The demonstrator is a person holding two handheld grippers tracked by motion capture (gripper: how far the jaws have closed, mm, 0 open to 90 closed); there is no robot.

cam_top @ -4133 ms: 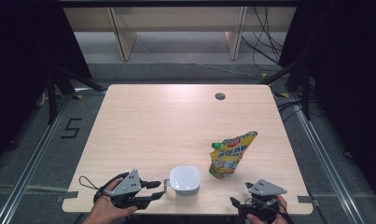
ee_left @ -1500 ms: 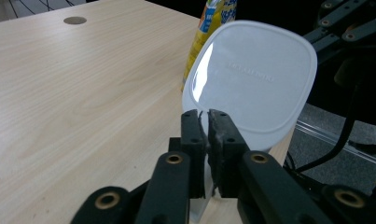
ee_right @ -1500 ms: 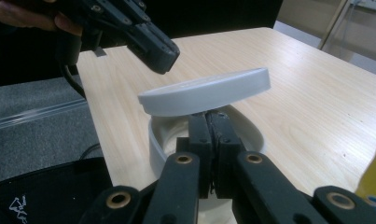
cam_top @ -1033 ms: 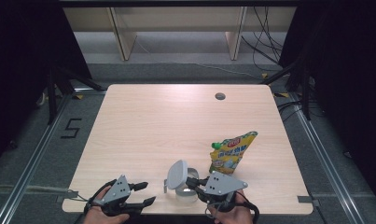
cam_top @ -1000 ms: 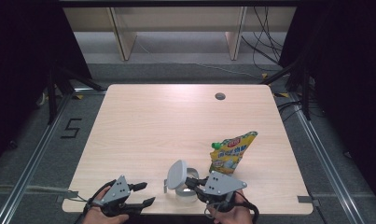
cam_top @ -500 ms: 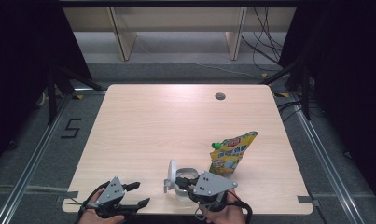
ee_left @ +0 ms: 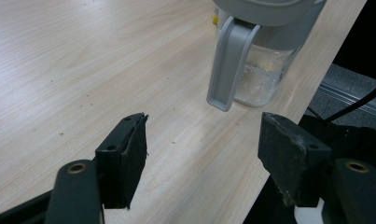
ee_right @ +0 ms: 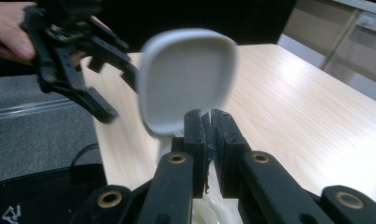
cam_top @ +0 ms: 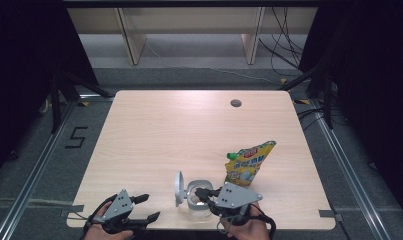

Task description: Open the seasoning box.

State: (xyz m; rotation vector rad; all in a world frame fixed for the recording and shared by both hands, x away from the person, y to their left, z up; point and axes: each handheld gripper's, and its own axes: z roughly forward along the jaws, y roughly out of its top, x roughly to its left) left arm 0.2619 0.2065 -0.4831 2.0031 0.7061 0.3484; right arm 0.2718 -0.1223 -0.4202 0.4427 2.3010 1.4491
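At the near edge of the pale wooden table (cam_top: 154, 130), my left gripper (cam_top: 145, 208) sat low at the left corner, its jaws spread with nothing between them, having just been opening further. Just to its right stood the clear plastic container with a grey hinged lid (cam_top: 195, 197), the lid (cam_top: 178, 188) swung up on its side; from the left gripper view the grey latch (ee_left: 227, 60) hung down its front. My right gripper (cam_top: 201, 193) rested at the container's rim, jaws pressed together, apparently pinching the thin edge below the lid, though I could not tell for sure. I judged the lid-opening step all but finished; next I would need to let go and fetch the yellow stand-up pouch with a green cap (cam_top: 247, 163), standing just to the right. The container sat close to the table's front edge, while the far half lay open for moving.
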